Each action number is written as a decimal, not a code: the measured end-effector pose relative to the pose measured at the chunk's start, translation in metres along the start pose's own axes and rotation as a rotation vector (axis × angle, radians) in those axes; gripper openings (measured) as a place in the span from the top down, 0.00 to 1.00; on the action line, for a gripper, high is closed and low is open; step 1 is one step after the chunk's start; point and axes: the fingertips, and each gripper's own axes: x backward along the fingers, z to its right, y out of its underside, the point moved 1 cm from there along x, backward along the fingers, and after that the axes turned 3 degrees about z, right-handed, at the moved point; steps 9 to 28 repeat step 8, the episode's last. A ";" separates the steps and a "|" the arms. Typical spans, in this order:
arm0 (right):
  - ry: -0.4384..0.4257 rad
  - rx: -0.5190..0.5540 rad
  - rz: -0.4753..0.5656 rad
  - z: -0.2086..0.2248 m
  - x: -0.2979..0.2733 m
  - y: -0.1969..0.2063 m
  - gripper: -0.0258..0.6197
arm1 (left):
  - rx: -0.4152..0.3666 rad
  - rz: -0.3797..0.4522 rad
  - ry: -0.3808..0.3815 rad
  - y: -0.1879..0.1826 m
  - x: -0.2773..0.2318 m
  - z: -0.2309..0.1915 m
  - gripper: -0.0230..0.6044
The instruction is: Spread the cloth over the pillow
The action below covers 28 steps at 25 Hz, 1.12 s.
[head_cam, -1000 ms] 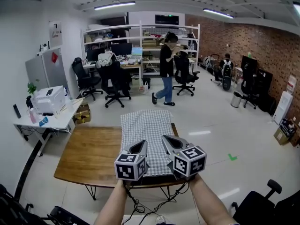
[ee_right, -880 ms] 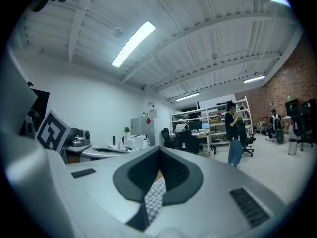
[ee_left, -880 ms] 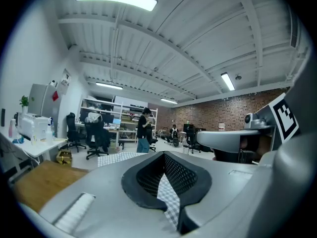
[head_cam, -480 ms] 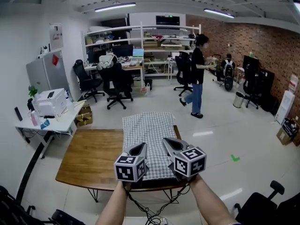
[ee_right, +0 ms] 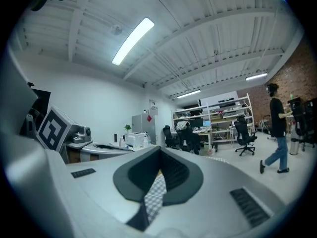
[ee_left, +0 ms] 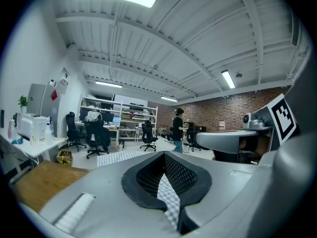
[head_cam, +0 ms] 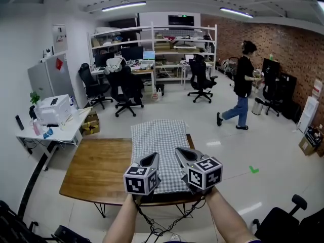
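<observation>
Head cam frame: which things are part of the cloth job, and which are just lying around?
Job: checked cloth; left gripper and right gripper, both shut on its near edge; wooden table; pillow not visible.
Lying about: printer; office chairs; shelves; cardboard box; person walking.

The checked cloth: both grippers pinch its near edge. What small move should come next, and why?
Probably open both grippers' jaws and let go: the checked cloth already lies spread flat along the table, and the left gripper and right gripper, both shut, only pinch its near edge.
</observation>
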 end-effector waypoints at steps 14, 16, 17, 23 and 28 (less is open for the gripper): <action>-0.014 -0.006 -0.004 0.000 -0.002 -0.001 0.95 | -0.001 -0.016 0.001 0.001 -0.002 0.001 0.95; -0.014 -0.006 -0.004 0.000 -0.002 -0.001 0.95 | -0.001 -0.016 0.001 0.001 -0.002 0.001 0.95; -0.014 -0.006 -0.004 0.000 -0.002 -0.001 0.95 | -0.001 -0.016 0.001 0.001 -0.002 0.001 0.95; -0.014 -0.006 -0.004 0.000 -0.002 -0.001 0.95 | -0.001 -0.016 0.001 0.001 -0.002 0.001 0.95; -0.014 -0.006 -0.004 0.000 -0.002 -0.001 0.95 | -0.001 -0.016 0.001 0.001 -0.002 0.001 0.95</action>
